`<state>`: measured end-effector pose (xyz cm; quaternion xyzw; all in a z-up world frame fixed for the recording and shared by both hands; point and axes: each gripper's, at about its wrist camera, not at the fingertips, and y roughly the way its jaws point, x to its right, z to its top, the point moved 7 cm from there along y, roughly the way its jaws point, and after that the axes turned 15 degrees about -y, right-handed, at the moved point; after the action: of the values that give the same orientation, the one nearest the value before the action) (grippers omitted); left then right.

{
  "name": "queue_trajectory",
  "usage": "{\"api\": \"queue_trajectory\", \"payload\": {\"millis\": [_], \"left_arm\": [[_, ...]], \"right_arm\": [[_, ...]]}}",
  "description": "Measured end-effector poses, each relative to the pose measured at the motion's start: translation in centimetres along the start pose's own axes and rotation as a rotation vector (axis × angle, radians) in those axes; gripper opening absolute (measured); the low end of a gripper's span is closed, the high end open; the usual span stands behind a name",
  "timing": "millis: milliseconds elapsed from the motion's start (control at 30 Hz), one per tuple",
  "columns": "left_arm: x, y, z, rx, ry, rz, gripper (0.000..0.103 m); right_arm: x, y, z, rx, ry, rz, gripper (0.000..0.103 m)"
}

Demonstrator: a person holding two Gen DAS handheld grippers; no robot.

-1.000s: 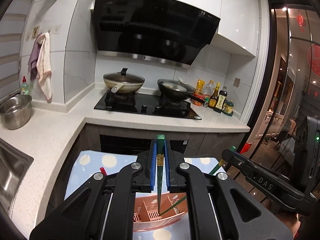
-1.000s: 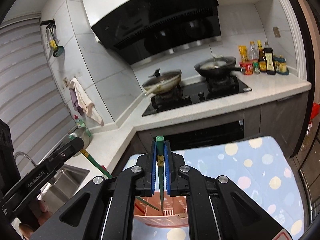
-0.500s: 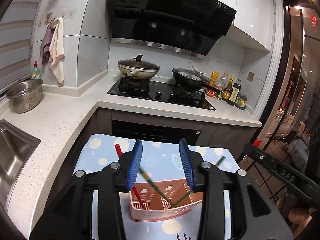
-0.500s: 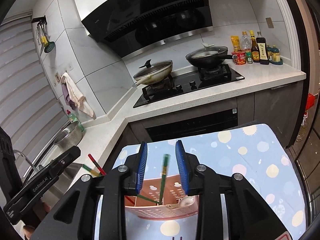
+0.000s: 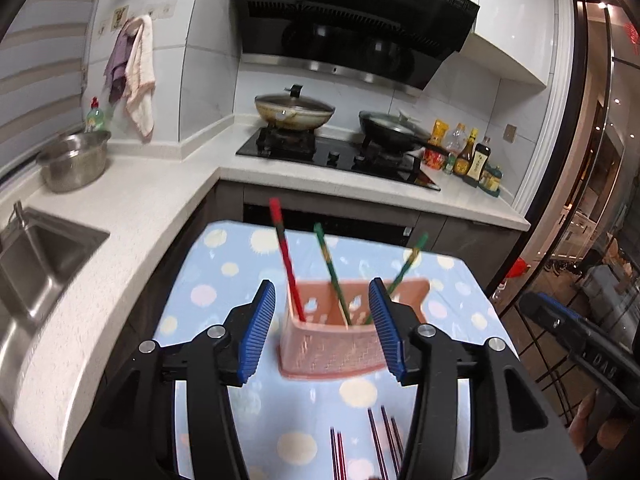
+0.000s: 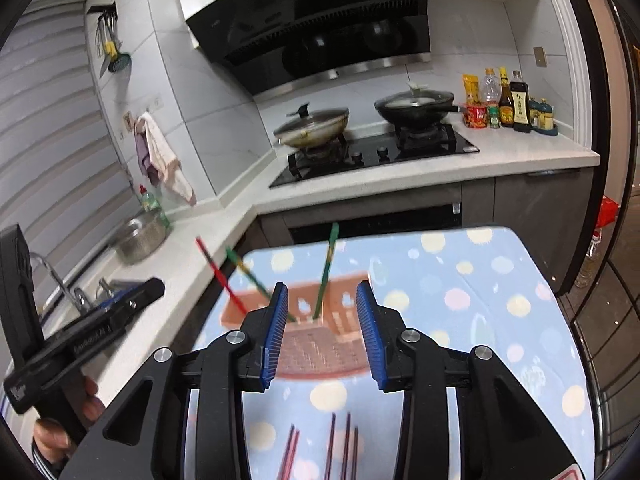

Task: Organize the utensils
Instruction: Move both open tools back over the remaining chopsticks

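On a blue cloth-covered table [image 5: 236,280] dotted with pale circles, a pink perforated plastic utensil basket [image 5: 336,344] holds 3 long chopsticks standing on end: a red chopstick [image 5: 286,264] tilting up to the left, a green patterned chopstick [image 5: 330,272] also leaning left, and a second green chopstick [image 5: 404,268] slanting up to the right. The left gripper [image 5: 324,332] and the right gripper [image 6: 322,332] each hover level in front of the basket, blue-padded jaws spread wide and holding nothing. Several dark red chopsticks [image 5: 378,440] lie flat on the cloth nearer the cameras, long axes running toward the basket.
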<state>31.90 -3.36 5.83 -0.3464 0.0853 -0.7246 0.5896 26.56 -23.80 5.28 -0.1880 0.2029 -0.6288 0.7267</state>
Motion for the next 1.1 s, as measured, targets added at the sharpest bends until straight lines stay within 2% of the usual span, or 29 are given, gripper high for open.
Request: {"api": "queue_trajectory", "payload": {"millis": [300,467,633,767,1100], "left_arm": [[-4.4,-0.9,-10.3,-0.168,-0.011,0.070,0.046],[-6.7,-1.6,-15.9,-0.262,-0.015,0.105,0.046],[-8.2,-2.5,-21.4,-0.359,0.005,0.127,0.046],[-8.8,-3.5,-24.9,-0.423,0.014,0.138,0.046],[-8.6,-4.8,-27.3,-0.469,0.026,0.138,0.046]], "right_arm": [[-3.0,-1.1,-12.2,-0.232,-0.107,-0.020,0.035],[-3.5,-2.0,-19.2,-0.361,-0.114,-0.010,0.035],[-3.9,-3.2,-24.5,-0.451,-0.093,0.013,0.035],[-4.6,-3.8,-26.4,-0.483,-0.097,0.035,0.035],[-5.4,-3.4,-28.0,-0.517,-0.110,0.053,0.031]]}}
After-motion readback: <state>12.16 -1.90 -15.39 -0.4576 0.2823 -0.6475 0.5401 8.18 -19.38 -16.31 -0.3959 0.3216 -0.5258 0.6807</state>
